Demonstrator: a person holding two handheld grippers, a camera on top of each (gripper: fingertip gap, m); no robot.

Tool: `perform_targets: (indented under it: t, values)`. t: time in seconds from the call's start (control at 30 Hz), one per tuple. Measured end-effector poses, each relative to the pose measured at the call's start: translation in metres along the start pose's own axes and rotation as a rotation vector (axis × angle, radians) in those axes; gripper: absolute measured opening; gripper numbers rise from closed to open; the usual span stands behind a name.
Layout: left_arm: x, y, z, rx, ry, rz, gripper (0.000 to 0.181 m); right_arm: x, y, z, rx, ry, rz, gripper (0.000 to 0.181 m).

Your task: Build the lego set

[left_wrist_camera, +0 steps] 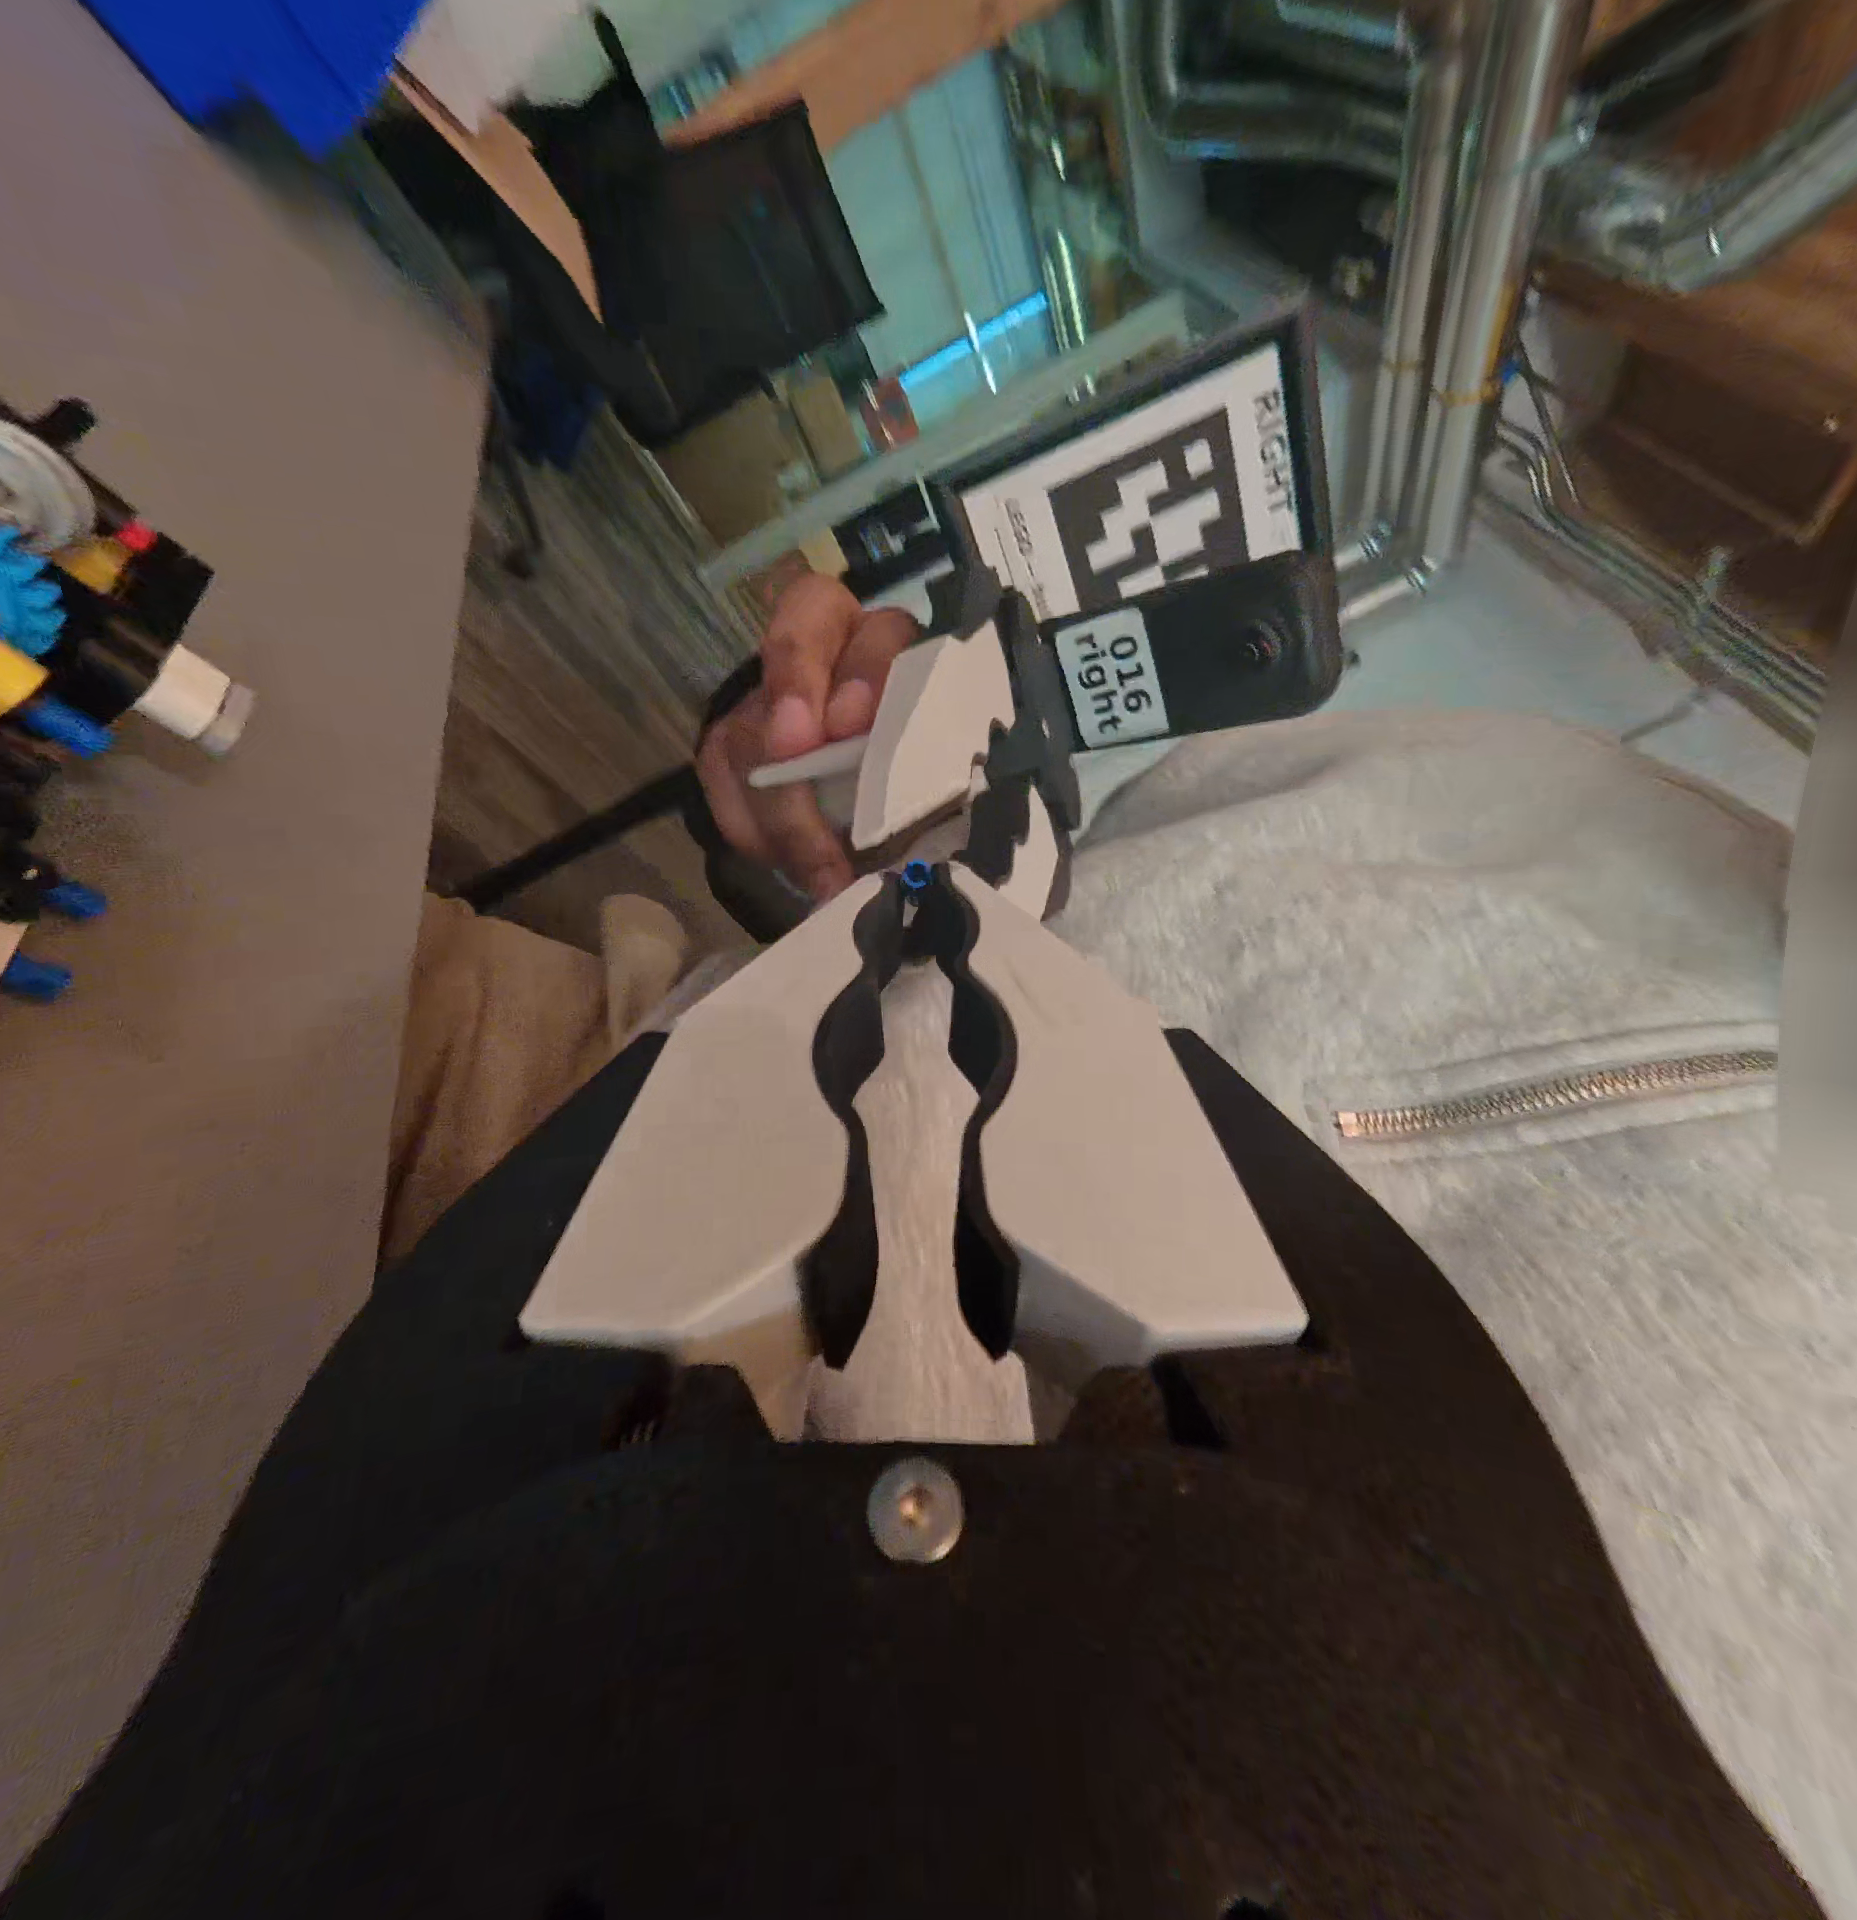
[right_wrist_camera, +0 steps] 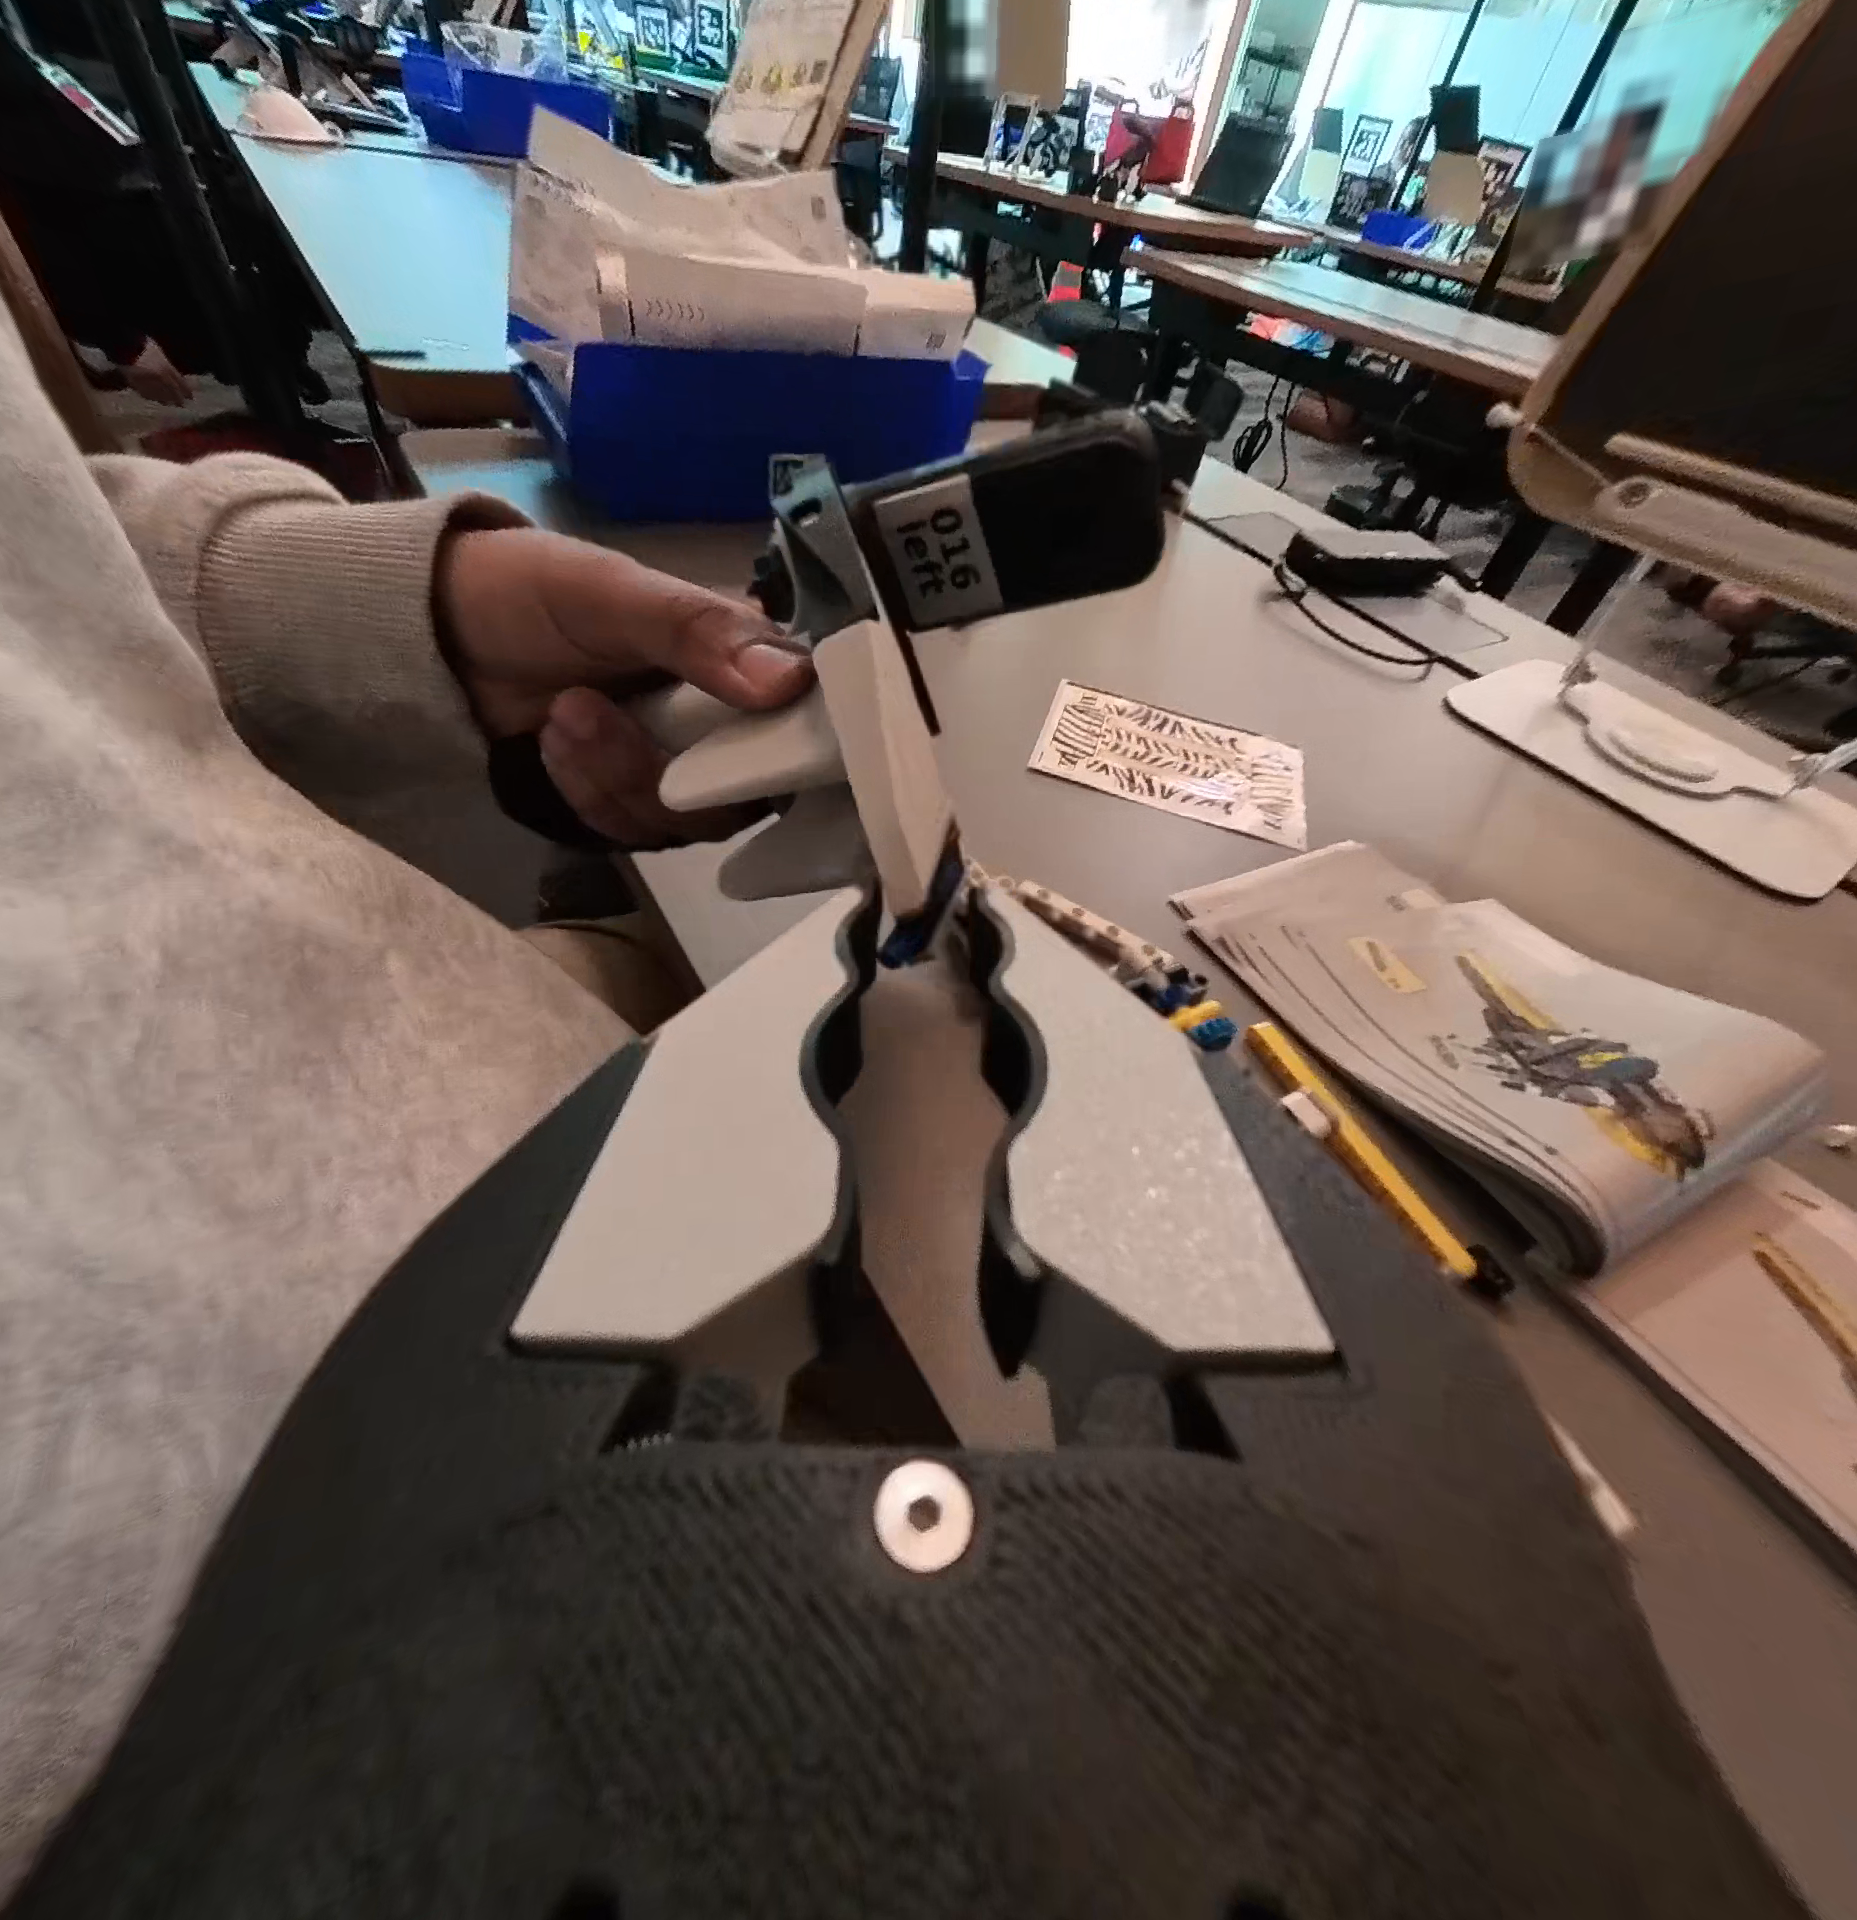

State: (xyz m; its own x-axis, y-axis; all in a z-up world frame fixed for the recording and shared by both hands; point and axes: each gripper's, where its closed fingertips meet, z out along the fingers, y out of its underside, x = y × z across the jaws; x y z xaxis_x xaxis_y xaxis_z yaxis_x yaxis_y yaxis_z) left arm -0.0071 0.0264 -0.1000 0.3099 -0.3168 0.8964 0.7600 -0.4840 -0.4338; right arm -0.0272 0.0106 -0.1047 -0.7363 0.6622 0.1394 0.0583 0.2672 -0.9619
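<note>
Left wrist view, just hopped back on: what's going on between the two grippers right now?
A person holds both grippers up in front of their grey sweater, off the table edge. The left gripper is pinched on a small blue piece at its tips, and the right gripper meets it tip to tip. Whether the right one is gripping anything I cannot tell. The part-built model, the instruction booklet and loose pieces sit on the table.

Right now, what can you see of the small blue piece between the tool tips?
The small blue piece is a tiny, glossy blue plastic part, pin-like and mostly hidden. The left tool pinches it at its very tips. The right tool meets it there, held above the person's lap, off the table. Its full shape is unclear.
</note>
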Motion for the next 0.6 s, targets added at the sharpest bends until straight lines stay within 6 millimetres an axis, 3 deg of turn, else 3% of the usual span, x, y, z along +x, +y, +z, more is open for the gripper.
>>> perform_targets:
  t: [0.2, 0.37, 0.6]
  values:
    - [0.001, 0.011, -0.005, -0.101, 0.048, 0.001, 0.003, -0.010, -0.001, 0.002, 0.008, 0.066, -0.037, 0.008]
    - [0.015, 0.013, 0.012, -0.118, 0.167, -0.023, 0.003, -0.014, -0.009, -0.024, 0.074, 0.319, -0.114, 0.004]
    - [0.022, 0.018, 0.028, -0.135, 0.234, -0.017, 0.005, -0.020, -0.010, -0.045, 0.070, 0.336, -0.105, 0.002]
